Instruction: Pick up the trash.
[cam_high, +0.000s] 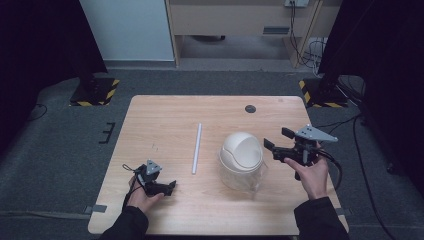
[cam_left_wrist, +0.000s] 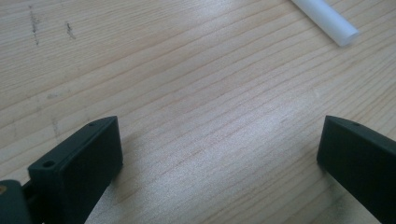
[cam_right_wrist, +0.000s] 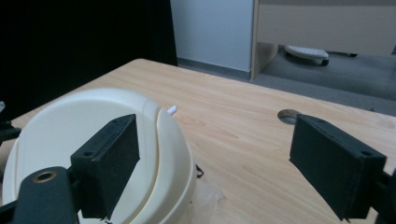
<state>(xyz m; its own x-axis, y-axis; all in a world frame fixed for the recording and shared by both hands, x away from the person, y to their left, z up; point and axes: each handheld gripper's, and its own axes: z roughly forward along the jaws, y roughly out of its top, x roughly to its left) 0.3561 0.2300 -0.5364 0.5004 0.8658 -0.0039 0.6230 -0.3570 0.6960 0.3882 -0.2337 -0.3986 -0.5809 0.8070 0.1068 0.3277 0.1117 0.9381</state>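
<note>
Cream domed bin (cam_high: 241, 152) beside right gripper (cam_high: 278, 145) | white tube (cam_high: 196, 148) between | both jaws spread

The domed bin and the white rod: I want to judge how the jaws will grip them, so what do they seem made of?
The domed bin looks like smooth cream plastic with a soft sheen on its lid; its lower body seems clear plastic, hard to confirm. The white rod looks like matte, slightly translucent plastic with a flat-cut end, possibly a tube. Both lie on the table, pale wood or laminate with visible grain.
</note>
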